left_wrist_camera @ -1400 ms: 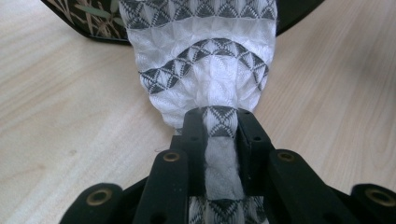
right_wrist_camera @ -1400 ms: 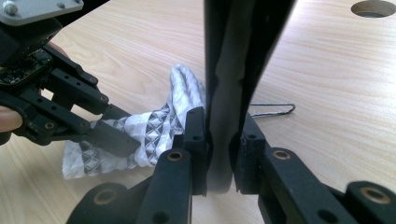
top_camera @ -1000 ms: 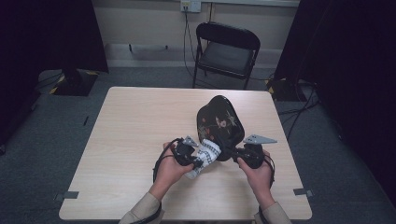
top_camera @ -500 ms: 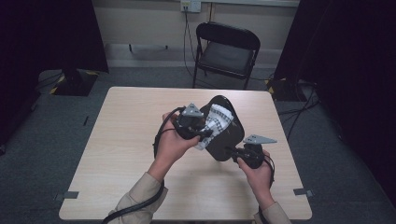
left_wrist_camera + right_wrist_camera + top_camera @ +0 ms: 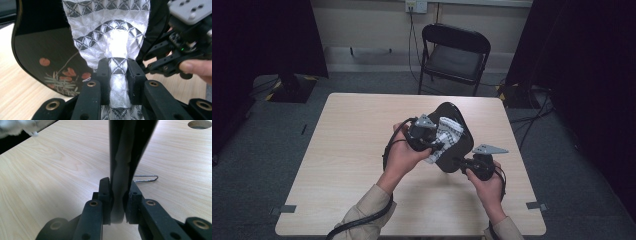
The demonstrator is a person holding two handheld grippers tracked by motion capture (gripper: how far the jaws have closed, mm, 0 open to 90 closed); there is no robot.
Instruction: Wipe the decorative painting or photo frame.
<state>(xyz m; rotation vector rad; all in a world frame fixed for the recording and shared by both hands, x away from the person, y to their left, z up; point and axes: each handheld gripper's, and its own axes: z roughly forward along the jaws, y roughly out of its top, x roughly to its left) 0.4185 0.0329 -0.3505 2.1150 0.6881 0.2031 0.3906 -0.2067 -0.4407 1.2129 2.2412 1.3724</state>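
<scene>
Right tool [image 5: 117,202] is clamped on the near rim of the black lacquer tray [image 5: 460,145], holding it tilted above the tabletop [image 5: 352,150], right of centre. Tray: stiff, glossy, likely slippery and easily scratched, so I grip the edge squarely. Left tool [image 5: 118,75] pinches a bunched patterned cloth [image 5: 110,32], soft and light, against the tray's face.
</scene>
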